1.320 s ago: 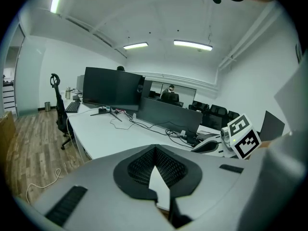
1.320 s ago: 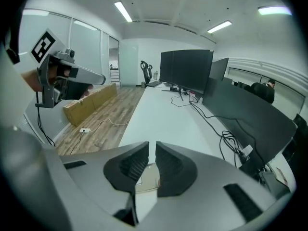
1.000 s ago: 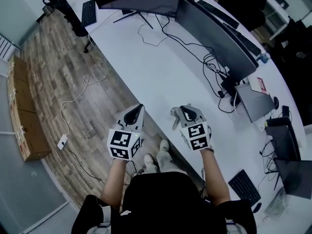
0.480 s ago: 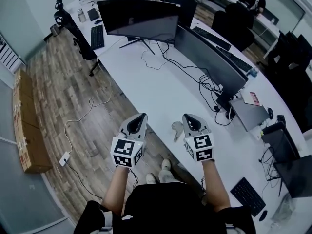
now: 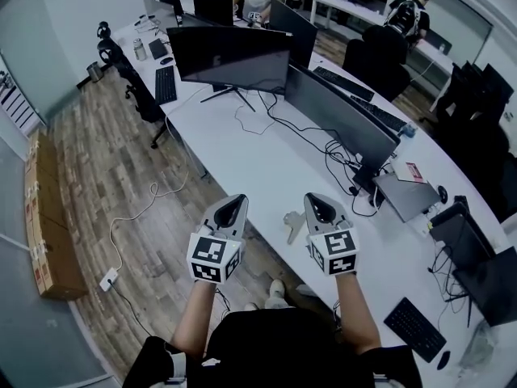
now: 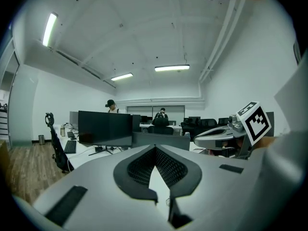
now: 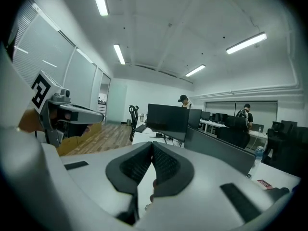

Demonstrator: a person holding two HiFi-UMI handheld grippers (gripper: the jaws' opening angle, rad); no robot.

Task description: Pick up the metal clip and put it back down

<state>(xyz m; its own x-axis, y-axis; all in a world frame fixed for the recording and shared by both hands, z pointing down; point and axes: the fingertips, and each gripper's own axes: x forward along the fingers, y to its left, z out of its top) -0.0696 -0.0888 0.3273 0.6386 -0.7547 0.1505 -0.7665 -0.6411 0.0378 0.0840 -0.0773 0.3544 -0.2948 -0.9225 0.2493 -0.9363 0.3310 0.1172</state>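
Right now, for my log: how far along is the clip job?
The clip lies on the table between the grippers. In hand: nothing; left gripper and right gripper are shut and empty. Whether it was already lifted doesn't show; if not, the whole job remains.

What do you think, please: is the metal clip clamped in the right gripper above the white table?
No: the head view shows the metal clip lying loose on the white table, left of the right gripper, whose jaws are shut on nothing.
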